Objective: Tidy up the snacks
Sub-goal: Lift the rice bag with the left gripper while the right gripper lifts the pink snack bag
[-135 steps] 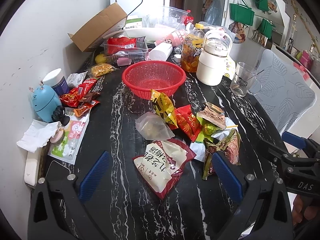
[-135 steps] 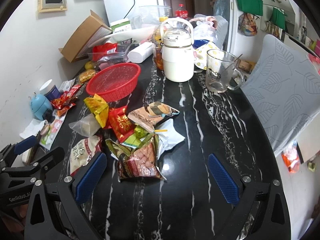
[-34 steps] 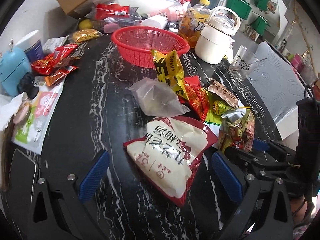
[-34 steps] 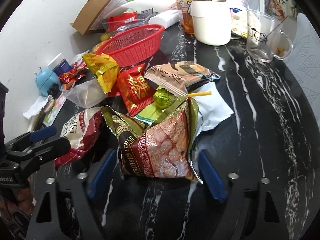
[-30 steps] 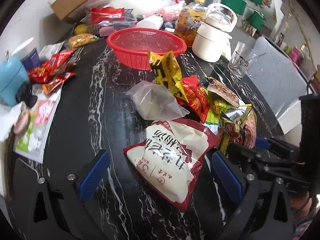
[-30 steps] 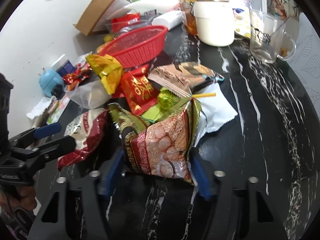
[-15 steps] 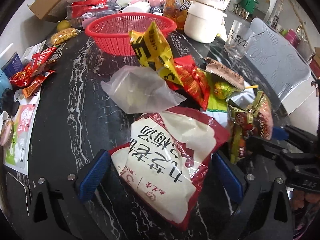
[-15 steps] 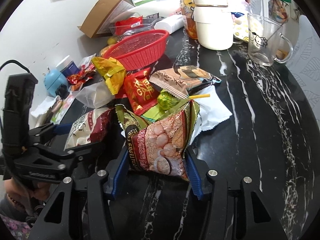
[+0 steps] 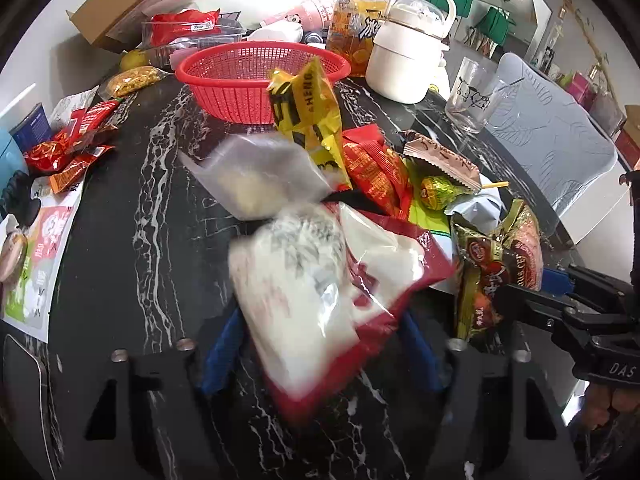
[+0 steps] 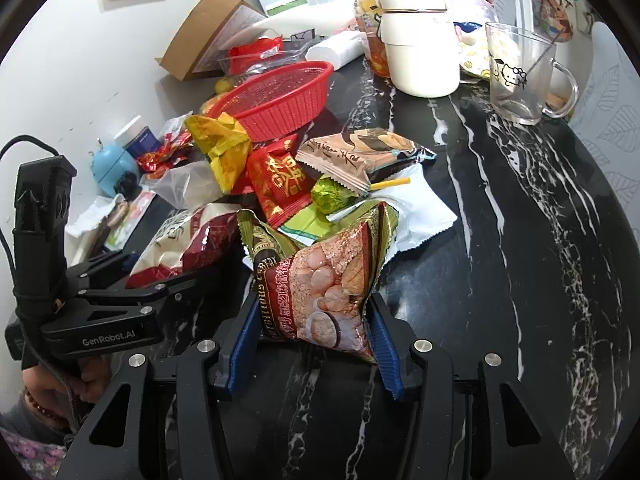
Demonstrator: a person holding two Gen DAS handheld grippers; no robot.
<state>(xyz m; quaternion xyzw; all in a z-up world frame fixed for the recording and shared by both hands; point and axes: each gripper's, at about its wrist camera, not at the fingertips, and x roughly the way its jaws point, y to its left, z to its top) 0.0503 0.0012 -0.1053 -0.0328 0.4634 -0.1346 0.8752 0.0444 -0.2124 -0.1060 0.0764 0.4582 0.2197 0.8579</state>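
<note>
Nearest the cameras, a white-and-red bag [image 9: 320,292] is clamped in the left gripper [image 9: 320,344] and a brown biscuit bag [image 10: 324,296] in the right gripper [image 10: 314,344]; beyond, loose packets are piled, and the red basket [image 9: 256,76] is seen empty.

both grippers are matte black with ribbed blue pads and silver screw heads. the left gripper [image 10: 132,280] carries white "genrobot.ai" lettering and a black cable looping off its upright handle; the right gripper [image 9: 532,292] shows "das" (partly cut off). the left hand [image 10: 52,388] wears a red bead bracelet and floral sleeve.
</note>
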